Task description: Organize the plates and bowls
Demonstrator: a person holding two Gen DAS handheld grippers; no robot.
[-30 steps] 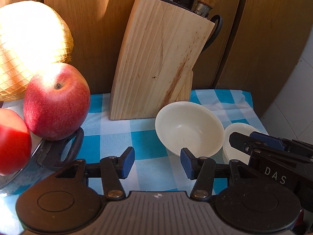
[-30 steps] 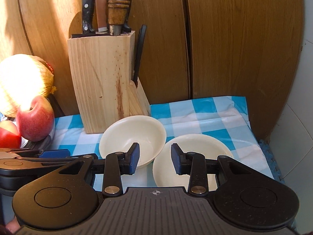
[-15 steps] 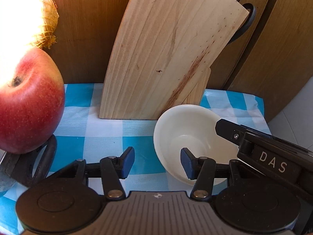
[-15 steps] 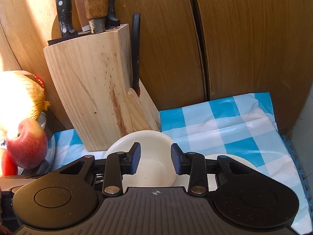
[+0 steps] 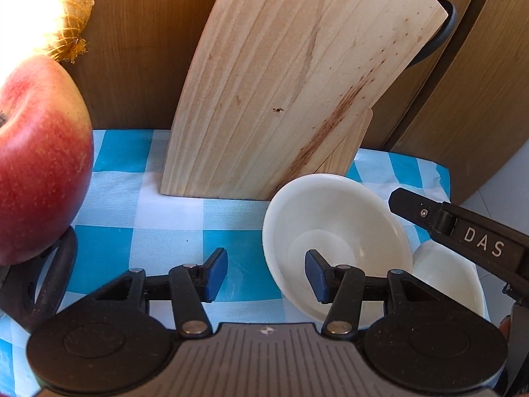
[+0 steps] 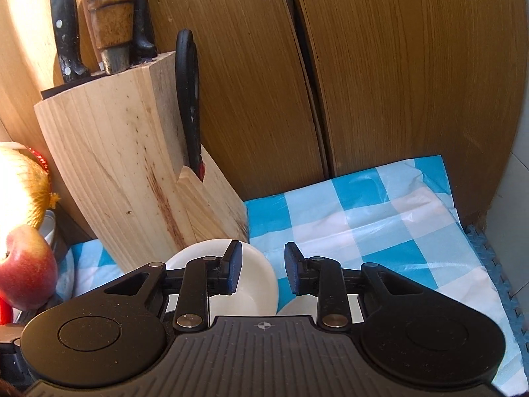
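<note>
The left gripper (image 5: 266,274) has its blue-padded fingers spread wide with nothing between them; its right pad hangs over the near part of the cream bowl (image 5: 334,231), its left pad over bare checked cloth. The right gripper (image 6: 263,269) is also parted, somewhat narrower, and grips nothing; its left pad sits above the right rim of that same bowl, and in the left wrist view its dark body marked DAS reaches in from the right, over the bowl's far right edge. Just right of the bowl, touching or nearly so, lies a second cream dish (image 5: 446,278), mostly covered by the right gripper; whether it is a plate or a shallow bowl I cannot tell. Directly behind the bowl stands a pale wooden knife block (image 5: 281,92), leaning, so close that its base meets the bowl's far rim; knife handles (image 6: 109,23) stick out of its top and black scissors (image 6: 188,99) sit in a side slot. To the left a red apple (image 5: 36,158) fills the near left, with a yellow net bag (image 5: 49,10) above it in bright sun. Everything rests on a blue-and-white checked tablecloth (image 5: 158,218), backed by wooden cabinet doors (image 6: 396,66), with a white wall at the far right
</note>
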